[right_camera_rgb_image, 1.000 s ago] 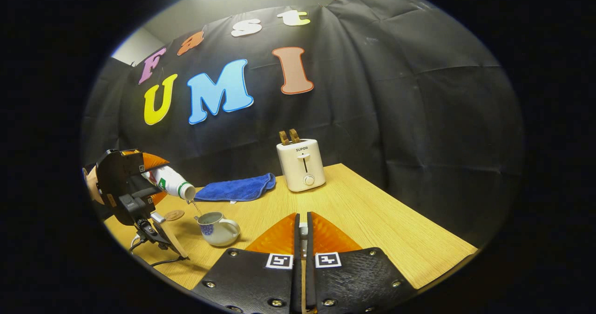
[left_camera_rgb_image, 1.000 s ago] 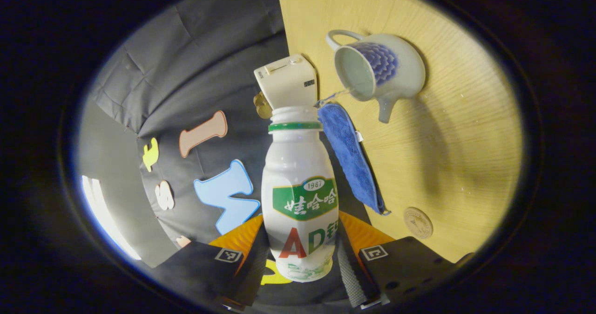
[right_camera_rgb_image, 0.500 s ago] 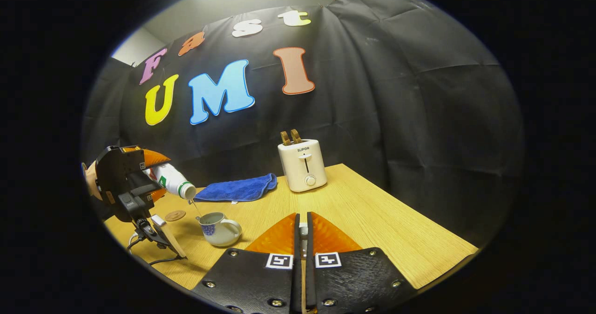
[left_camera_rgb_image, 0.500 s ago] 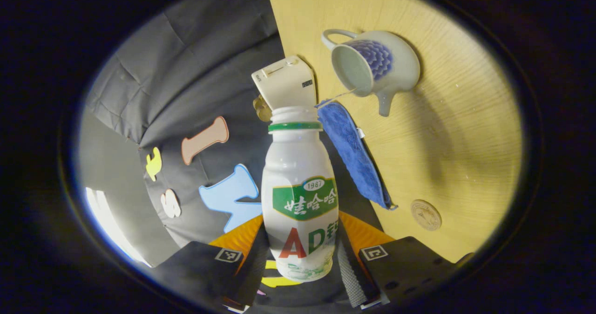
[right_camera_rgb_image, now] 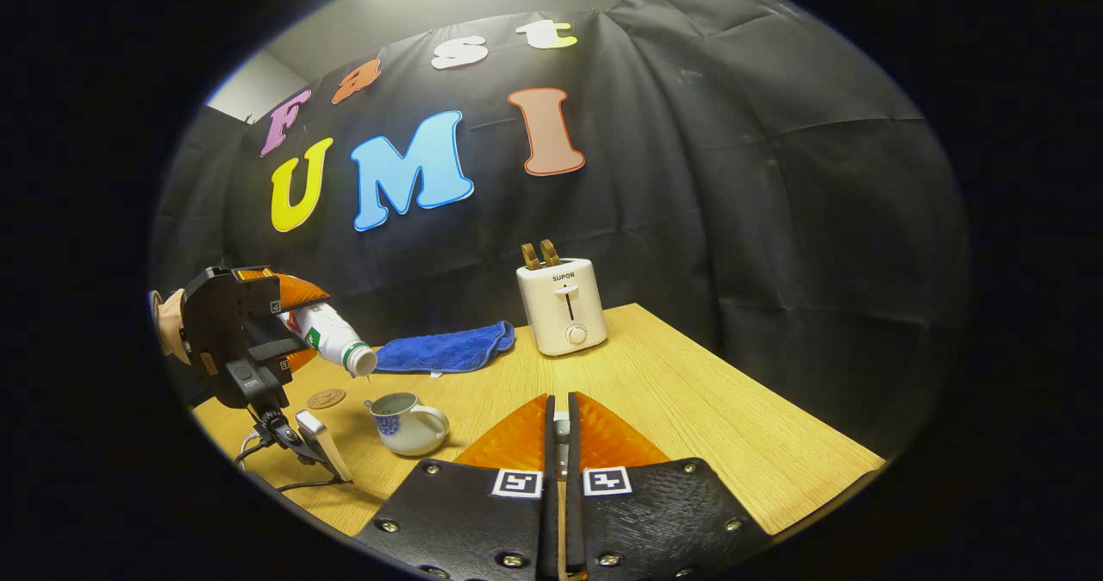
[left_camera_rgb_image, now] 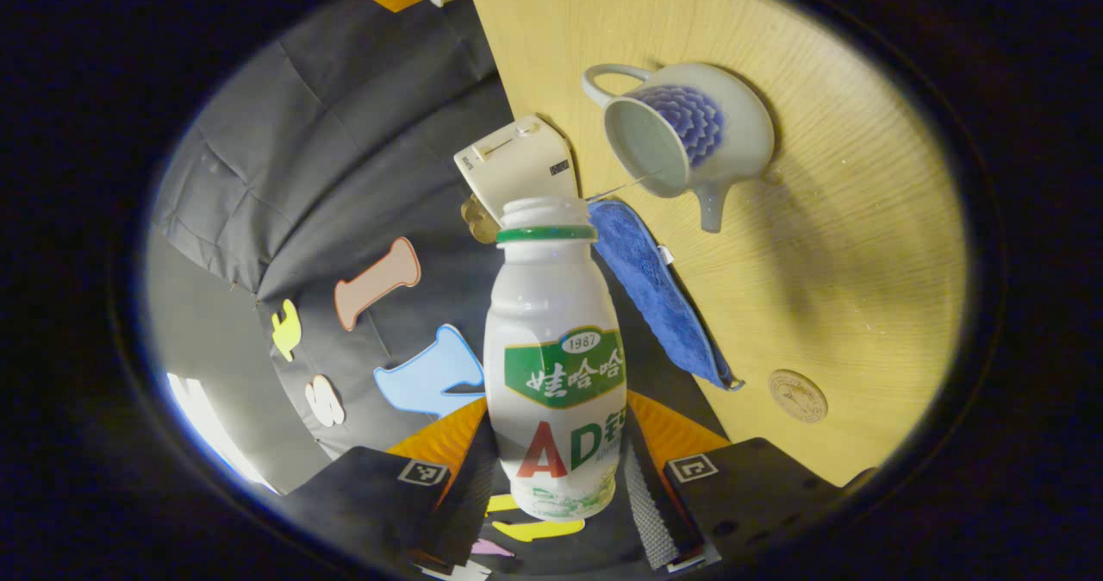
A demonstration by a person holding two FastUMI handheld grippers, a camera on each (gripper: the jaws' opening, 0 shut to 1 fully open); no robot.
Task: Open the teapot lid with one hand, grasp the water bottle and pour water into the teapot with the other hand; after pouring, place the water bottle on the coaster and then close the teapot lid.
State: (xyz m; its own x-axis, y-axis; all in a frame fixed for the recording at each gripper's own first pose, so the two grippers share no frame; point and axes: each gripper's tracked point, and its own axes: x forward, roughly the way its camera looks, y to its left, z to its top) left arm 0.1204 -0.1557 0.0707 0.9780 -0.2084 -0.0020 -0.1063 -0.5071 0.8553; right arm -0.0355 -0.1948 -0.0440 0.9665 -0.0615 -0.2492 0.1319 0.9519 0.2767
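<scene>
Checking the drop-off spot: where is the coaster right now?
In the right gripper view the coaster lies on the table, left of the teapot, before the blue cloth.

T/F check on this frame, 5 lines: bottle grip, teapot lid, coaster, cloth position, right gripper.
1. The left gripper is shut on the water bottle. True.
2. The teapot has its lid on. False: its mouth is open, and the right gripper, jaws together, pinches a small whitish piece, probably the lid.
3. The bottle stands on the coaster. False: it is held tilted above the teapot; nothing sits on the coaster.
4. The blue cloth lies between coaster and toaster. True.
5. The bottle is capped. False: its neck is open.
</scene>
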